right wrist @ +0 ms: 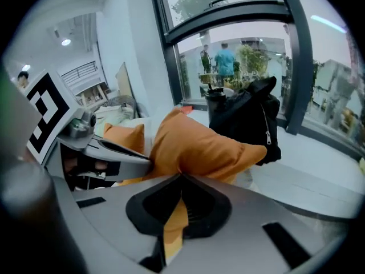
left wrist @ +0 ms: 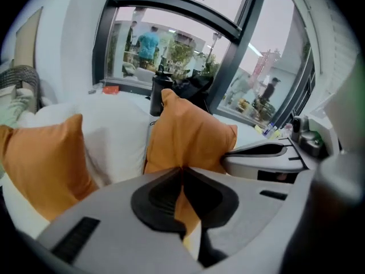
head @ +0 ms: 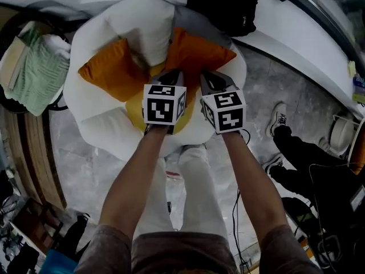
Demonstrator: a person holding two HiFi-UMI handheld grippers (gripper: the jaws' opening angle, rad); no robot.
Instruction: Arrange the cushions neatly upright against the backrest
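Head view: my left gripper [head: 171, 76] and right gripper [head: 212, 79] are both at the right-hand orange cushion [head: 199, 53], just in front of the white backrest [head: 142, 16].

Left gripper view: jaws narrow, pinching only a fold of its fabric.

Right gripper view: same thin pinch.

My guess is the cover slips free and the cushion flops away from the backrest.

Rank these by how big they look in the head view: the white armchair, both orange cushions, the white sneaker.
1. white armchair: clearly the largest.
2 and 3. left orange cushion and right orange cushion: they look alike, and the right one is partly hidden, so they are not ranked.
4. white sneaker: the smallest.
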